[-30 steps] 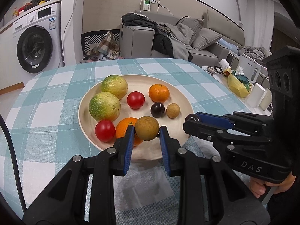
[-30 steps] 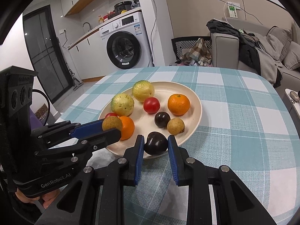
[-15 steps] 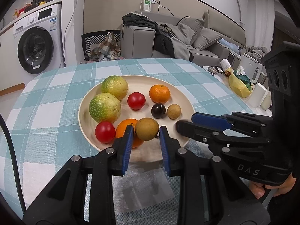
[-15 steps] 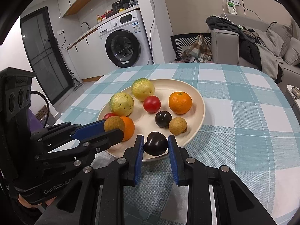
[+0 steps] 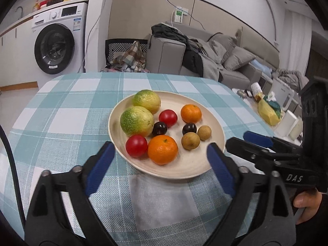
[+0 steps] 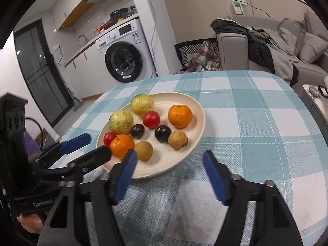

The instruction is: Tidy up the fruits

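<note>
A cream plate (image 5: pixel 184 170) (image 6: pixel 196 110) on the checked table holds two green-yellow fruits, two tomatoes, two oranges, two dark plums and two brown fruits. My left gripper (image 5: pixel 160 146) (image 6: pixel 98 144) is opening wide, its blue pads straddling the plate's near rim and touching no fruit. A brown fruit (image 5: pixel 190 141) (image 6: pixel 144 150) lies free on the plate just past them. My right gripper (image 6: pixel 169 153) (image 5: pixel 239 139) is opening too, at the plate's near edge, with nothing between its pads. A dark plum (image 6: pixel 137 130) (image 5: pixel 159 128) rests loose mid-plate.
The teal checked tablecloth (image 5: pixel 67 123) runs around the plate to the table's rounded far edge. Beyond stand a washing machine (image 5: pixel 59 45) and a grey sofa (image 5: pixel 205 55) with clothes. A low side table with a yellow bag (image 5: pixel 268 110) is at the right.
Both grippers have gone from shut to wide apart. The left one let go of the brown fruit and the right one the dark plum; both fruits now lie on the plate.
</note>
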Motion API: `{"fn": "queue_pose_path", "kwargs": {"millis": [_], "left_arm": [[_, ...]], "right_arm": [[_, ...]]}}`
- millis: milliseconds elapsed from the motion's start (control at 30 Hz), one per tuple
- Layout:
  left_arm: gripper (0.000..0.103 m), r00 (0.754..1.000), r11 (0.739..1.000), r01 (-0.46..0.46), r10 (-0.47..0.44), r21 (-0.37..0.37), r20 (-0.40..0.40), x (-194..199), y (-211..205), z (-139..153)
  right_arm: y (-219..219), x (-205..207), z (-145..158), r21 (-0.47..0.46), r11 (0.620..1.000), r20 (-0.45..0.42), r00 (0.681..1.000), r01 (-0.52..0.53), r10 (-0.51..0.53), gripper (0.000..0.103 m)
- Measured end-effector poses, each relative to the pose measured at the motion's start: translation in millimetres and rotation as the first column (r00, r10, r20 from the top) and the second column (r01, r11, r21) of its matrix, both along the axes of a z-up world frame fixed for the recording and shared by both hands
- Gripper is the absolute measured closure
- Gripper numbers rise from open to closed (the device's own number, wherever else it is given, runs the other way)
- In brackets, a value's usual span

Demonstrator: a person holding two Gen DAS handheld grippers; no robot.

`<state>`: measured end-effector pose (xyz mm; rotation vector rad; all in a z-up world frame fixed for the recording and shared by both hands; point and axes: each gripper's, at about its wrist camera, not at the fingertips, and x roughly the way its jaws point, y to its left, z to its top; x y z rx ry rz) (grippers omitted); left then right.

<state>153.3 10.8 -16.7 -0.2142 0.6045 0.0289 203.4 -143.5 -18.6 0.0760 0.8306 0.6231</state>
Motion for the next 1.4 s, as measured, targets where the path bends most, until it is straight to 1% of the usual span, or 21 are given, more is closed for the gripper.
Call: {"fn": "queue_pose_path", "kwargs": {"millis": [33, 67, 133, 267, 467, 633, 833, 1067, 1400], "left_arm": [[0.001, 1.0, 1.0, -0.009, 0.009, 0.011, 0.009, -2.5, 0.3, 1.3], [0.001, 1.0, 1.0, -0.009, 0.009, 0.026, 0.019, -4.8, -0.6, 2.6], [0.001, 1.0, 0.998, 0.001, -0.003, 0.058, 0.03, -8.4, -4.0, 4.5], [0.001, 0.999, 0.995, 0.004, -0.008, 0.096, 0.043, -14.8, -8.4, 7.8], [0.001, 0.999, 0.994, -0.012, 0.007, 0.108, 0.047, -25.5, -6.5, 9.4], [0.001, 0.998, 0.991, -0.022, 0.014, 0.131, 0.064, -43.5, -3.5, 11.9], [0.001, 0.997, 0.994, -0.048, 0.041, 0.099, 0.071, -65.6, 7.8, 13.6], [0.001, 0.991, 0.99, -0.089, 0.077, 0.109, 0.107, -90.6, 12.6, 18.3], [0.001, 0.989, 0.987, -0.101, 0.086, 0.124, 0.12, -95.2, 9.3, 23.5]], "right_arm": [[-5.0, 0.5, 0.4, 0.014, 1.0, -0.001, 1.0, 0.015, -0.015, 0.011], [-7.3, 0.3, 0.9, 0.019, 1.0, 0.001, 1.0, 0.02, -0.02, 0.005], [-10.0, -1.0, 2.1, 0.02, 1.0, 0.008, 1.0, 0.019, -0.019, 0.0], [-11.3, -6.3, 6.3, 0.009, 1.0, 0.042, 0.999, 0.006, -0.006, 0.0], [-12.7, -18.5, 13.9, 0.0, 1.0, 0.104, 0.994, -0.02, 0.02, 0.0], [-15.0, -32.7, 20.3, -0.01, 0.999, 0.158, 0.987, -0.039, 0.04, 0.0], [-18.1, -45.0, 24.5, -0.011, 0.999, 0.19, 0.98, -0.052, 0.053, 0.0], [-23.3, -59.6, 28.6, -0.018, 0.999, 0.231, 0.971, -0.051, 0.054, 0.0], [-27.1, -67.6, 33.1, -0.012, 0.999, 0.264, 0.964, -0.036, 0.038, 0.0]]}}
